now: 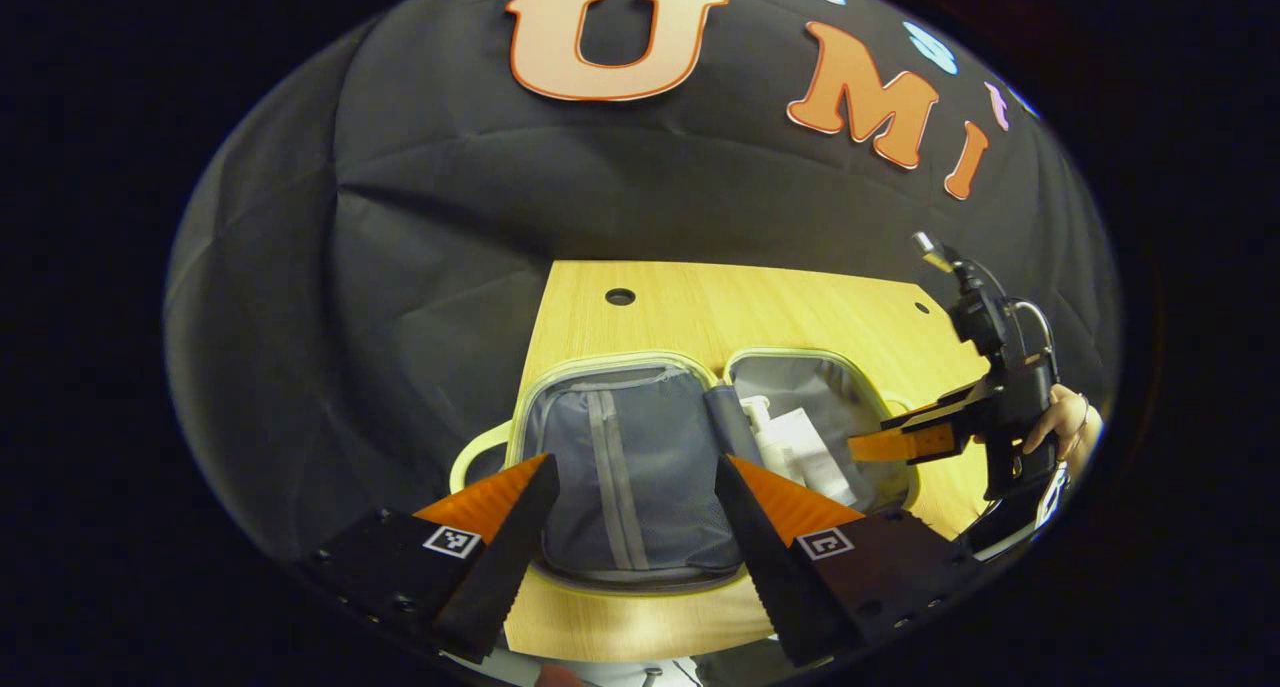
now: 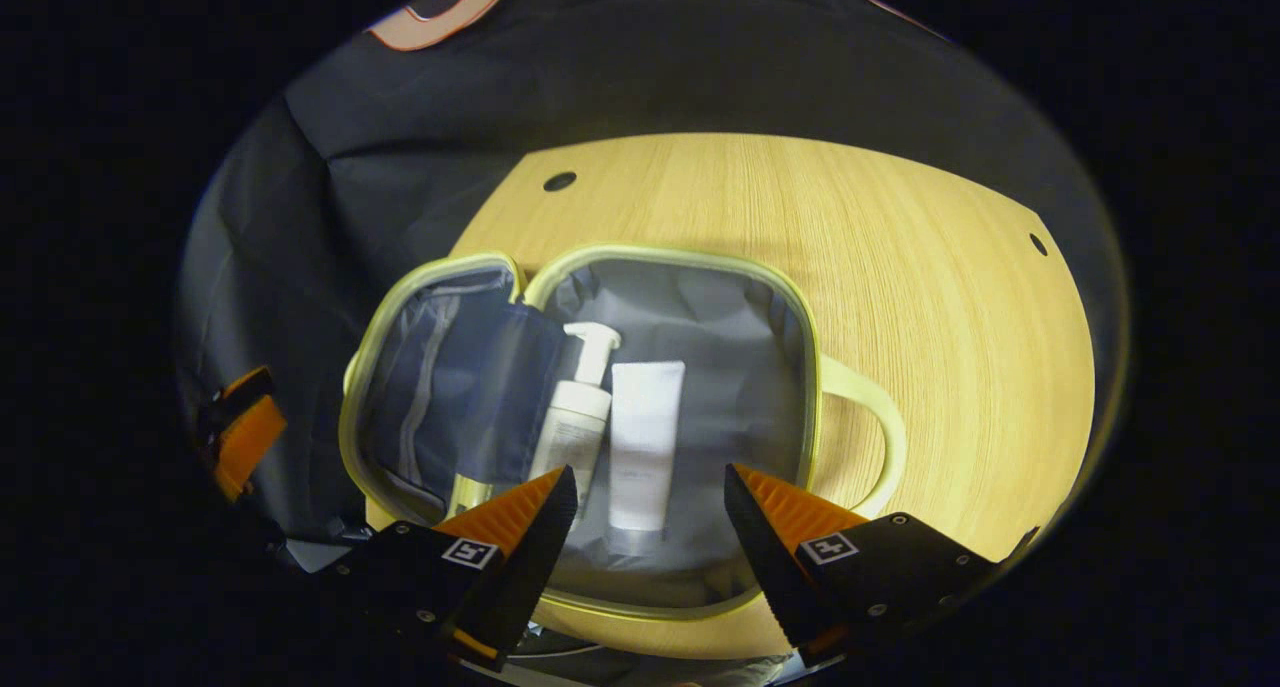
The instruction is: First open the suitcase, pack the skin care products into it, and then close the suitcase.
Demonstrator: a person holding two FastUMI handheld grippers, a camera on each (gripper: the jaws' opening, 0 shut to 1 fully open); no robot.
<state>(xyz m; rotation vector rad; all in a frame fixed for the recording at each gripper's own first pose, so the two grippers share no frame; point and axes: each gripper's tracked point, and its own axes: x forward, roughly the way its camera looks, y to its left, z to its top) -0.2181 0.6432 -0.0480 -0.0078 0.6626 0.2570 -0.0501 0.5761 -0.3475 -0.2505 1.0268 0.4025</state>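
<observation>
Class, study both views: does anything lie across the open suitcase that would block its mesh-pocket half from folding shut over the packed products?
Nothing visible does. The white pump bottle and white squeeze tube lie flat inside the grey-lined, yellow-rimmed suitcase. The mesh-pocket half holds nothing loose. Both open tongs, left and right, hover above.

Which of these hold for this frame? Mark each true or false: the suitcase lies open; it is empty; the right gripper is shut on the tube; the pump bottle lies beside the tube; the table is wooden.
1. The suitcase lies open: true.
2. It is empty: false; a pump bottle and a tube lie inside.
3. The right gripper is shut on the tube: false; it hangs open above.
4. Pump bottle beside tube: true.
5. The table is wooden: true.
</observation>
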